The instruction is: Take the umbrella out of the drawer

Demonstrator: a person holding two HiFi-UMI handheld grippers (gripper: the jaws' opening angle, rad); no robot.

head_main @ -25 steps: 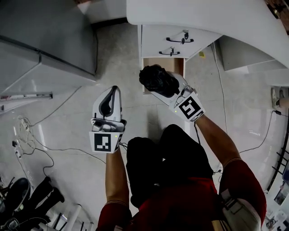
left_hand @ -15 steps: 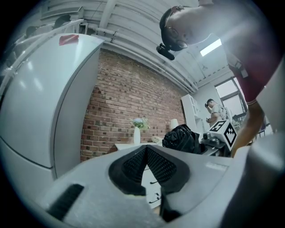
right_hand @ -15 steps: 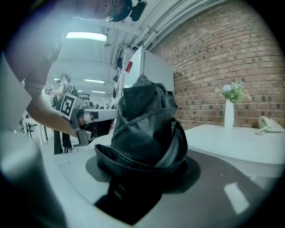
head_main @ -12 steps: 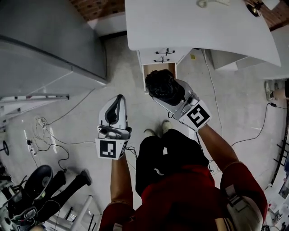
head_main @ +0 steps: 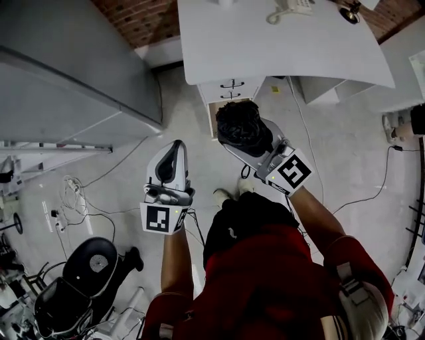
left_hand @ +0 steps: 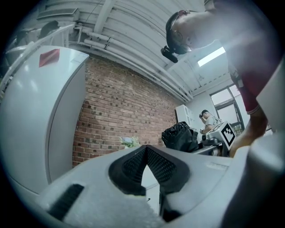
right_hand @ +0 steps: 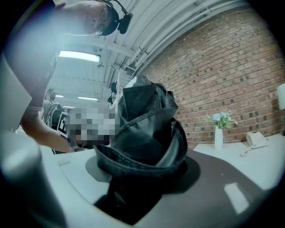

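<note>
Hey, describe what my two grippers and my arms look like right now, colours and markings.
The left gripper and right gripper are smooth, rounded white shells with black ribbed pads inside the jaws. Each carries a cube with black-and-white square markers at its rear. The arms are bare below short red sleeves.

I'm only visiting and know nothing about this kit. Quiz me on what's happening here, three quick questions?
1. Which gripper grips the black umbrella?
2. True or false: the bottom drawer under the white desk is shut.
3. What stands on the desk? A) a kettle B) a telephone C) a laptop

Key: 1 the right gripper; 2 false, the drawer is open; 3 B.
</note>
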